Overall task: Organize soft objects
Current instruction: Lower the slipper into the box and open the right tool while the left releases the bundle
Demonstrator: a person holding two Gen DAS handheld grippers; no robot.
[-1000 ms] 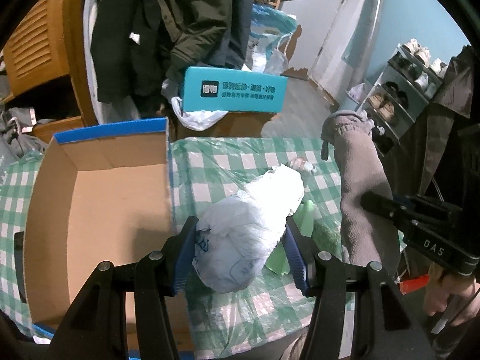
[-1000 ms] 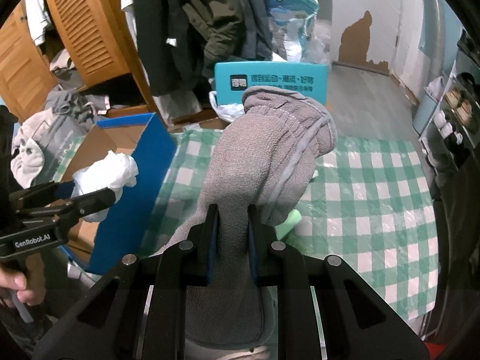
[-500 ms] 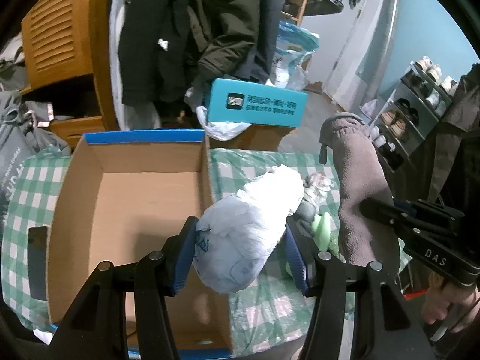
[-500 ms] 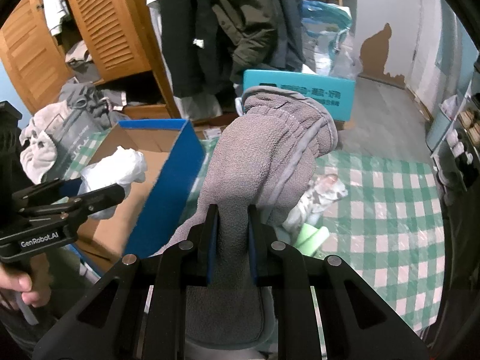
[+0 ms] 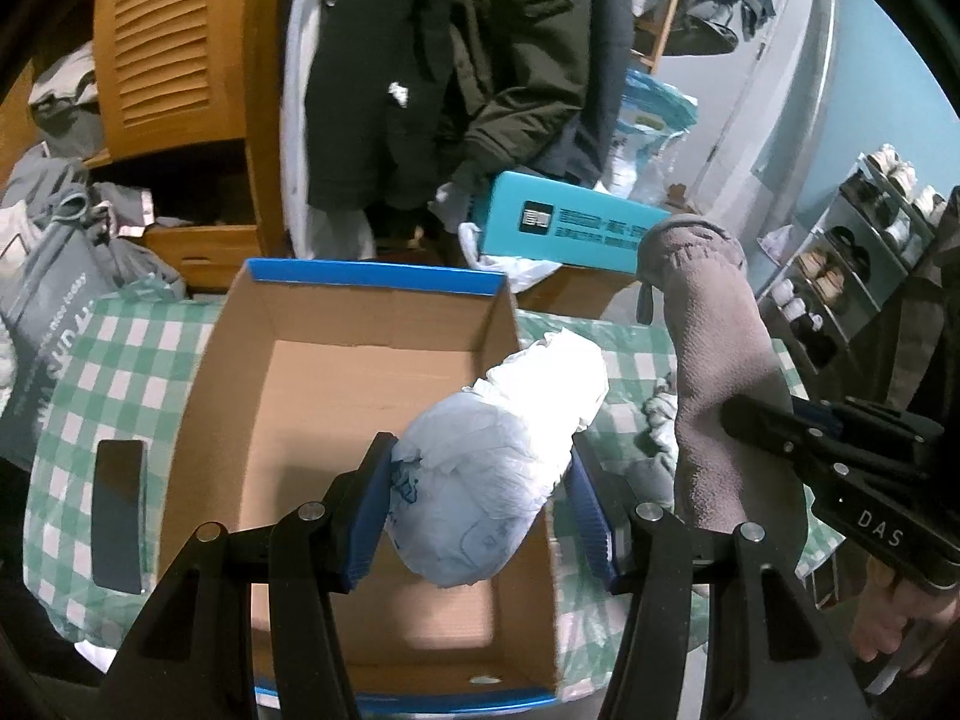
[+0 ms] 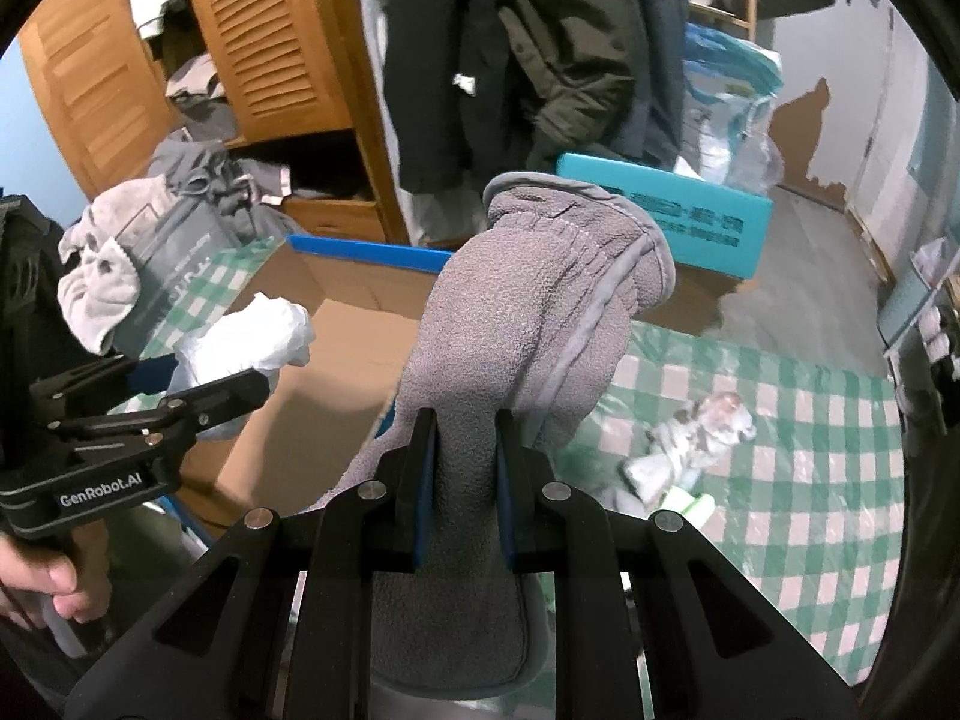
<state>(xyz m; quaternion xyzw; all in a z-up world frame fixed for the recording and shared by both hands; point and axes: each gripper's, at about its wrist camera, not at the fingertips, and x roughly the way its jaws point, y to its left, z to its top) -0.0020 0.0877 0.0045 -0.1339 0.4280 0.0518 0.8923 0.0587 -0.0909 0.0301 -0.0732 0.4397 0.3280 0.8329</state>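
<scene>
I had the left gripper (image 5: pixel 480 504) clamped on the white bundle (image 5: pixel 498 462) above the cardboard box (image 5: pixel 384 396), near its right wall. The right gripper (image 6: pixel 459 480) pinched the grey glove (image 6: pixel 540 312) just right of the box. I judged it best to centre over the box floor, which looked bare, before letting go.

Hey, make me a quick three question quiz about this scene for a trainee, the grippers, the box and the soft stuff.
1. True or false: the cardboard box already holds soft items.
2. What does the right gripper hold?
A. grey fleece glove
B. white plastic bag
C. phone
3. Fill in: the left gripper holds the bag above the box's ____ edge.

Key:
1. False, it looks empty.
2. A
3. right
</scene>
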